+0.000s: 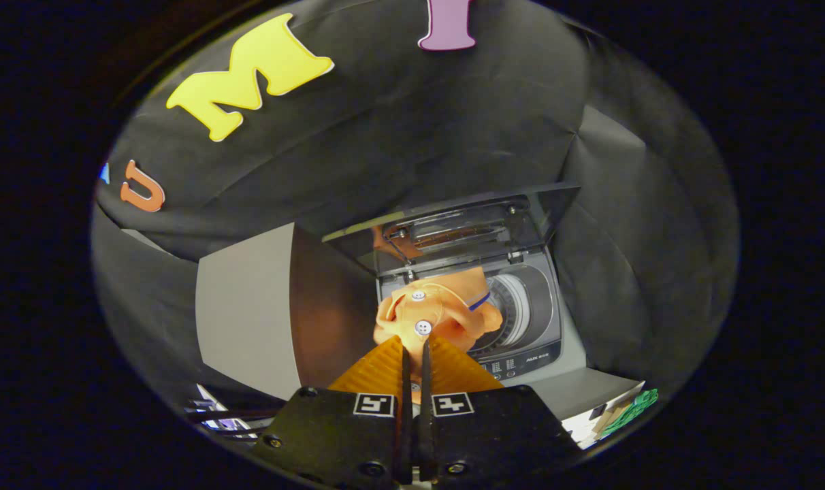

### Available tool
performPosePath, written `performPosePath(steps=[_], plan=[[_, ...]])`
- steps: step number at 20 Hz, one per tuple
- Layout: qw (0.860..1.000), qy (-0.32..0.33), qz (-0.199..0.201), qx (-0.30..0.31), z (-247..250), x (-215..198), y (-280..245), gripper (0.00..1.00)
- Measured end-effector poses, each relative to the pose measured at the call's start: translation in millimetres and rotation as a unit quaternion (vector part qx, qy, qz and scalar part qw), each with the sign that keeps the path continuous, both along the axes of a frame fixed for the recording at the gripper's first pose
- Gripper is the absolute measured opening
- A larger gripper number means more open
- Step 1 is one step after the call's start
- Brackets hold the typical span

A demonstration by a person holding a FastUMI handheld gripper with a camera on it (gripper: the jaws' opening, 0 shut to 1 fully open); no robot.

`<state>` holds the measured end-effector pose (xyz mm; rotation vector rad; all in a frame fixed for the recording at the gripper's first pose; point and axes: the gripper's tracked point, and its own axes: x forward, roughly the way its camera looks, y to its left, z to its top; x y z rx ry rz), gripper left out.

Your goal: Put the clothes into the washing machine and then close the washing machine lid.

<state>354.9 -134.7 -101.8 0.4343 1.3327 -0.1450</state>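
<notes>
Tongs [414, 354] sit at the bottom middle of the frame, and their two fingers [426, 367] are pressed close together, with only a thin gap between them. They pinch an orange piece of clothing [434, 314] right at their tips. The cloth bunches up just above the fingers, in the middle of the frame. It has two white buttons [423, 327], one above the other, and a thin blue line runs along its right side. The clothing hangs over the front left part of the washing machine [545, 347], which stands a little right of the middle. The machine is grey, and its round drum [521, 309] shows just to the right of the cloth, partly hidden by it. The washing machine lid [467, 228] is up, tilted back above the drum, and a bit of orange shines in its dark glass. A row of small buttons runs along the front edge of the machine, below the drum, too small to read. To the left of the machine stands a big box with a pale grey side [246, 309] and a brown side beside it. Black cloth covers the wall behind everything. At the lower right of the frame lie some white and green things [627, 408], too blurry to tell what they are.
</notes>
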Motion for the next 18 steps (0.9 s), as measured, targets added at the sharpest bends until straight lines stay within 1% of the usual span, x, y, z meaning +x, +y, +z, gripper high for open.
performPosePath(steps=[4,12,18], plan=[[1.000,0.006,-0.002,-0.001,-11.6,-0.2,-17.8,0.07],[1.000,0.025,0.011,0.000,-59.0,-0.2,-32.1,0.07],[0.999,0.010,0.035,-0.007,-96.5,8.8,-30.2,0.07]])
